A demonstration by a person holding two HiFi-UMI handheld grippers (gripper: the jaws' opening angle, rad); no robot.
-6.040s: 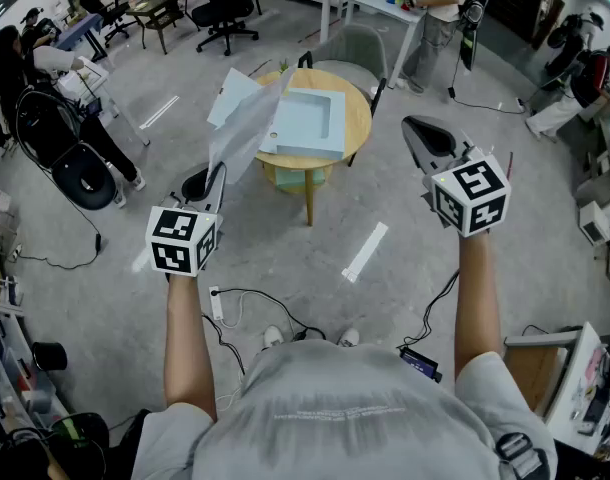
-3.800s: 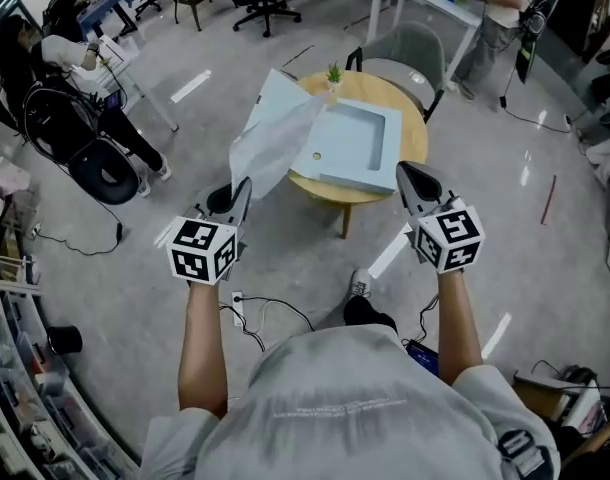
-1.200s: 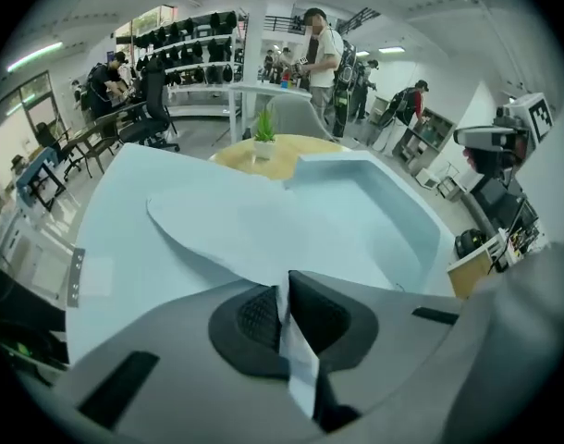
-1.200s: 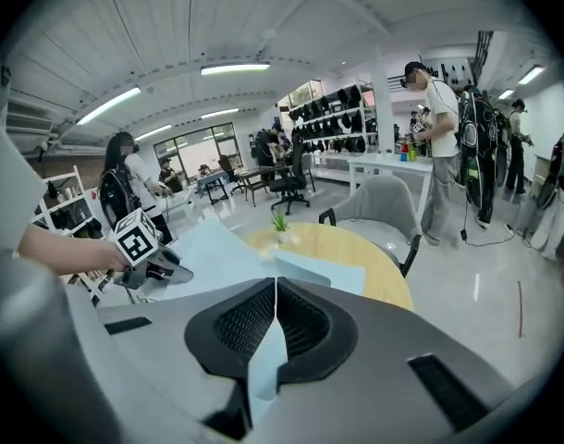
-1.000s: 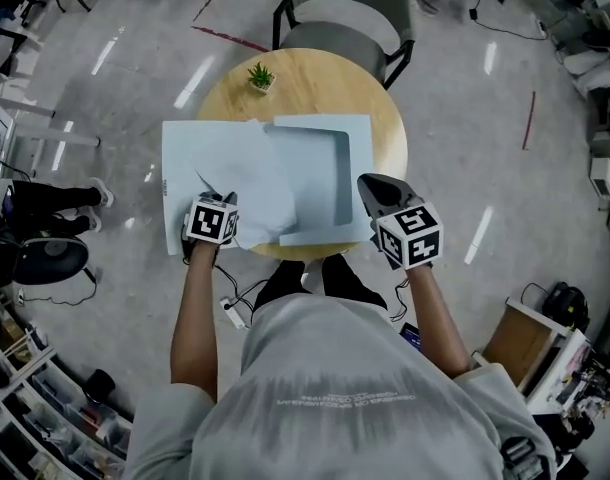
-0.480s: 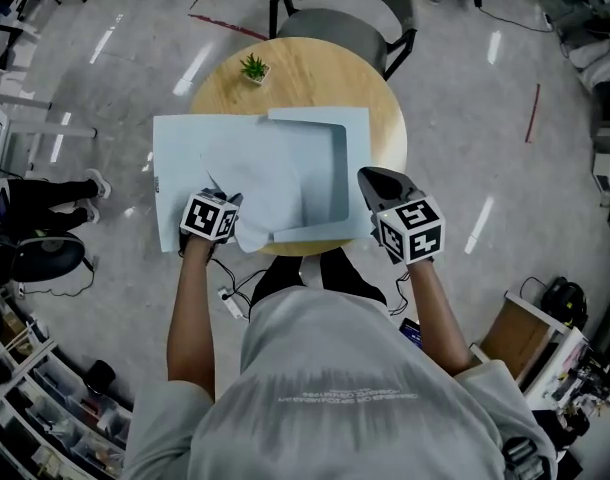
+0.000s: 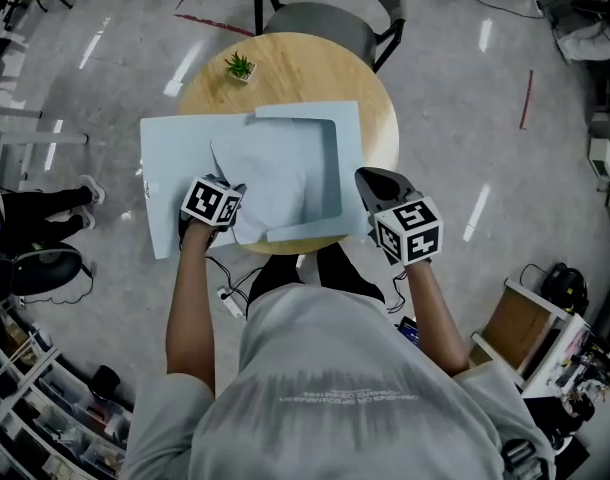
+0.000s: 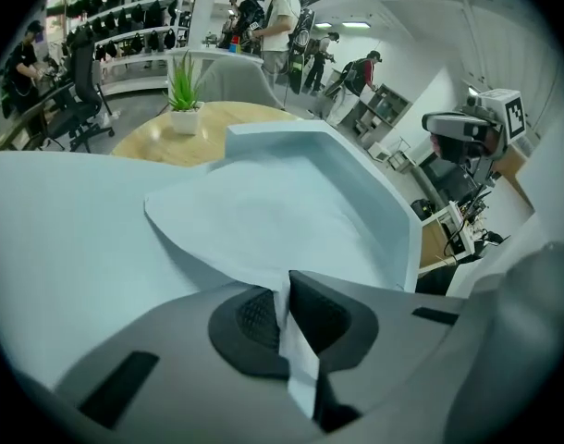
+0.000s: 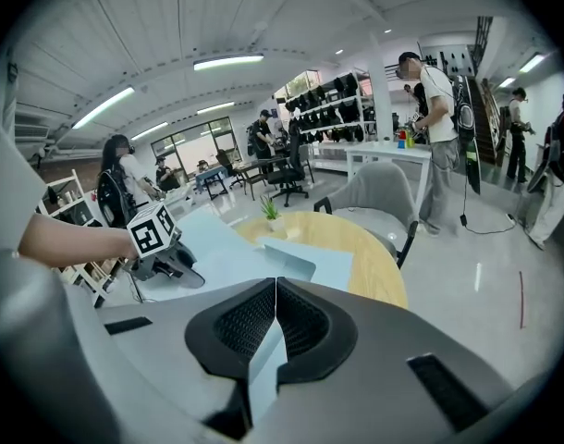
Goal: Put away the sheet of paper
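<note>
A pale sheet of paper point(image 7: 270, 183) lies spread over the hollow of an open light-blue box point(image 7: 330, 128) on a round wooden table point(image 7: 375, 98). The box's lid point(image 7: 170, 168) lies flat to the left. My left gripper point(image 7: 233, 192) is shut on the sheet's near corner; in the left gripper view the paper point(image 8: 263, 220) runs out from between the pads point(image 8: 284, 289). My right gripper point(image 7: 367, 178) sits at the box's right wall, jaws shut point(image 9: 275, 289) with a pale blue strip of that edge between them. The left gripper point(image 9: 166, 262) also shows in the right gripper view.
A small potted plant point(image 7: 238, 66) stands at the table's far left edge. A grey chair point(image 7: 320, 8) is tucked in behind the table. People stand and sit at desks point(image 9: 430, 91) farther back. Cables lie on the floor point(image 7: 230, 298) near my feet.
The left gripper has moved a little toward the box and lower with the paper's corner, and the sheet now lies flatter over the box. The right gripper has stayed put.
</note>
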